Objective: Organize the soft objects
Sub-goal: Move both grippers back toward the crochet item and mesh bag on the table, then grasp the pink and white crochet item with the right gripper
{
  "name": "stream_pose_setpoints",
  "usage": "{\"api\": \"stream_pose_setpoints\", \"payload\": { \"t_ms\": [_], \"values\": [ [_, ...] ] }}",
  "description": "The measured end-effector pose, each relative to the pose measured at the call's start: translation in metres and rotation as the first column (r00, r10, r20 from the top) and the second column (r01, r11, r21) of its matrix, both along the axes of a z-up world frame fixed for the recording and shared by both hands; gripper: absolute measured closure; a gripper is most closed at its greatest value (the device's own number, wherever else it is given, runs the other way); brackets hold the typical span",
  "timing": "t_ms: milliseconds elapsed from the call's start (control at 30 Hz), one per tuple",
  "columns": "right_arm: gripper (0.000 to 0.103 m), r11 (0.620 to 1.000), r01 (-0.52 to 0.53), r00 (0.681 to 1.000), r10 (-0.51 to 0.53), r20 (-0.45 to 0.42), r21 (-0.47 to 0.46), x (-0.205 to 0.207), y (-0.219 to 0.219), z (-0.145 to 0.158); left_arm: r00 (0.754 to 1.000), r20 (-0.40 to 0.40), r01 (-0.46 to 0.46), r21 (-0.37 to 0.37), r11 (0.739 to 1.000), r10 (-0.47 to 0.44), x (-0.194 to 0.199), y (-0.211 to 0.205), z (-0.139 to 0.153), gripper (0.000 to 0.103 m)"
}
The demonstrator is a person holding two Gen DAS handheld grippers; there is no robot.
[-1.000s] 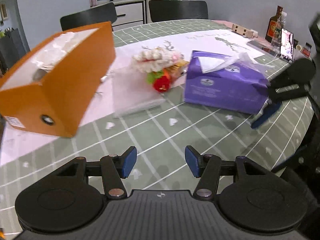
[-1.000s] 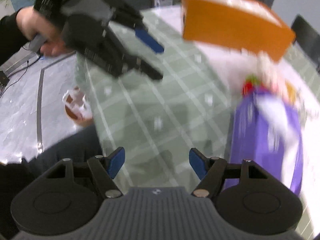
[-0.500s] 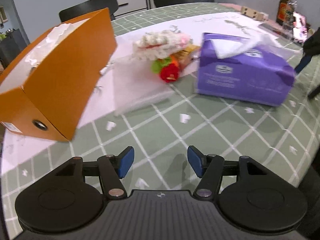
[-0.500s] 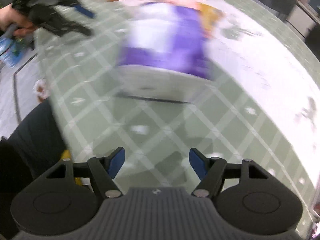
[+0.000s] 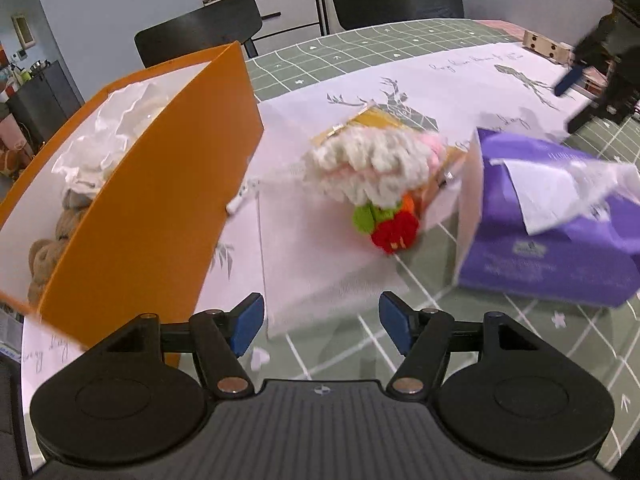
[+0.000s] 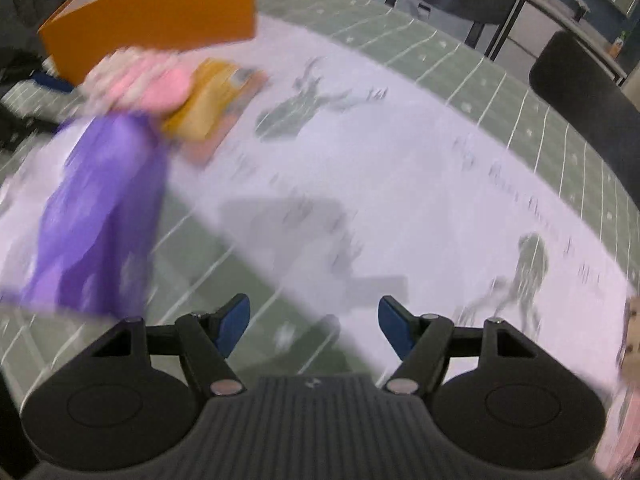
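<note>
- Left hand-held gripper (image 5: pixel 321 322) points down at the surface (image 5: pixel 460 344) in front of me; its jaws are opening, and nothing sits between the blue pads.
- My right hand-held gripper (image 6: pixel 314 326) stands wide and empty over the pale printed cloth (image 6: pixel 400 184). From the left wrist view I see it as a dark shape at the far right edge, well beyond the purple pack.
- The crocheted soft toy (image 5: pixel 376 172), white and pink with a green and red tip, lies on a clear sheet on the surface, between the orange box (image 5: pixel 160 208) and the purple tissue pack (image 5: pixel 552 216). It rests partly on a yellow packet (image 5: pixel 376 120).
- The orange box stands open at the left, and it already holds crumpled white paper (image 5: pixel 104 140) and some brown knitted pieces (image 5: pixel 48 248).
- I judge the task partly done: some soft things are boxed, while the toy and the tissue pack are still out, neither one gripped.
- The right wrist view is heavily smeared, so the toy and pack show there only as pink and purple blurs.
- The box's near end is cut off by the frame, so I cannot tell how full it is.
- A small white item beside the box wall is too small to name.
</note>
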State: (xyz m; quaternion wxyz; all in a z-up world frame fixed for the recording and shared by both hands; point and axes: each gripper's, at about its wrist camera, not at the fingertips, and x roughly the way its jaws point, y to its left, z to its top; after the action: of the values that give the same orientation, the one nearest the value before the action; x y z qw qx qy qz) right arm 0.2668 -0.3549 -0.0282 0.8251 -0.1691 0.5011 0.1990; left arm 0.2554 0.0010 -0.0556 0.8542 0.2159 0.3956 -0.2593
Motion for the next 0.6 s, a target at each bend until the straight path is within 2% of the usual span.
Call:
{"api": "stream_pose_setpoints", "payload": {
  "t_ms": [200,367,600],
  "values": [
    [0.033,0.995,-0.072,0.997,0.07,0.032,0.062,0.057,0.026,0.009,0.999,-0.04,0.02,0.036,0.999,-0.018,0.017,-0.012,-0.009,0.025],
    [0.032,0.979,-0.163,0.987,0.16,0.031,0.124,0.085,0.061,0.017,0.998,-0.061,0.033,0.059,0.998,-0.03,0.027,-0.02,-0.016,0.025],
    [0.027,0.915,-0.283,0.952,0.304,-0.03,0.288,0.108,0.115,0.021,0.996,-0.09,0.027,0.061,0.998,-0.022,0.041,-0.028,-0.021,0.022]
  ]
}}
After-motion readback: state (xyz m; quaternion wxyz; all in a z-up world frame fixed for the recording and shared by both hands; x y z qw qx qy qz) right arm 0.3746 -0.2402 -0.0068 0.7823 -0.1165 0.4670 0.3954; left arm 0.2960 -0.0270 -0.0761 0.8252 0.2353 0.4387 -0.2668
